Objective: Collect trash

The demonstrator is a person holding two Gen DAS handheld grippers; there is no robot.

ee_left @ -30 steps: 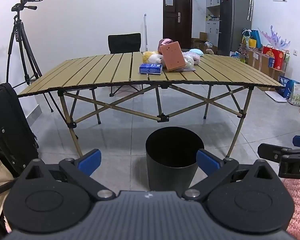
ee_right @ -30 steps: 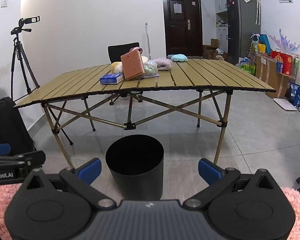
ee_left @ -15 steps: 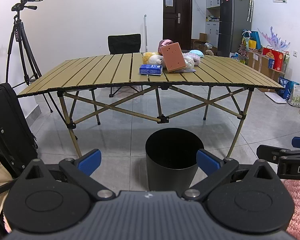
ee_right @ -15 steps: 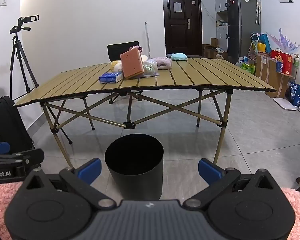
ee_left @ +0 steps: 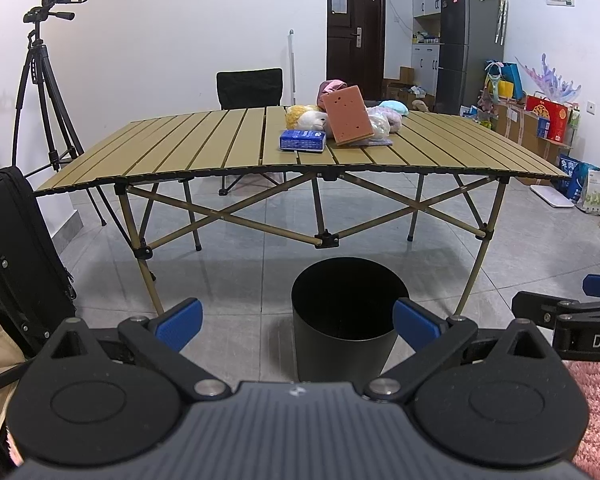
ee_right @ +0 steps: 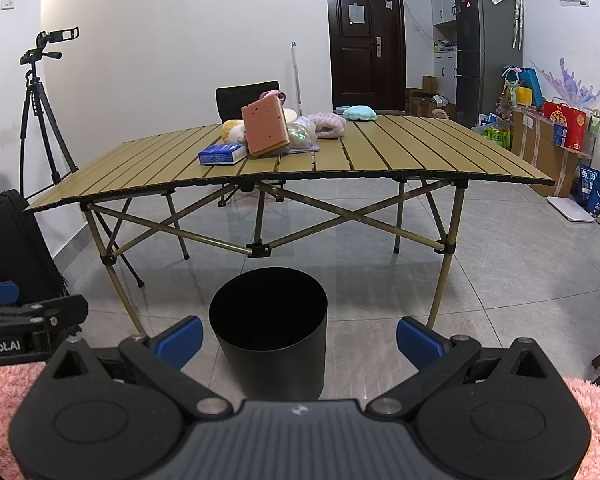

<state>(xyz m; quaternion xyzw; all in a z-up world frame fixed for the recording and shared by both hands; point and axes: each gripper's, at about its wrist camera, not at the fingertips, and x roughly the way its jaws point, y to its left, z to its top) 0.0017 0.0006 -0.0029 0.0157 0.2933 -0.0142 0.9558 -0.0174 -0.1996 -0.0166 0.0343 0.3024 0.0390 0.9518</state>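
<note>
Tiled floor (ee_left: 240, 280), "Robot.AI" left gripper (ee_right: 32, 320), black bin (ee_right: 270, 320)

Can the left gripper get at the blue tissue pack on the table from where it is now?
Probably not yet. The left gripper is open and empty, low near the floor behind the black bin. The blue tissue pack lies mid-table, well beyond. Nothing blocks its near side, so raising and moving forward should do.
</note>
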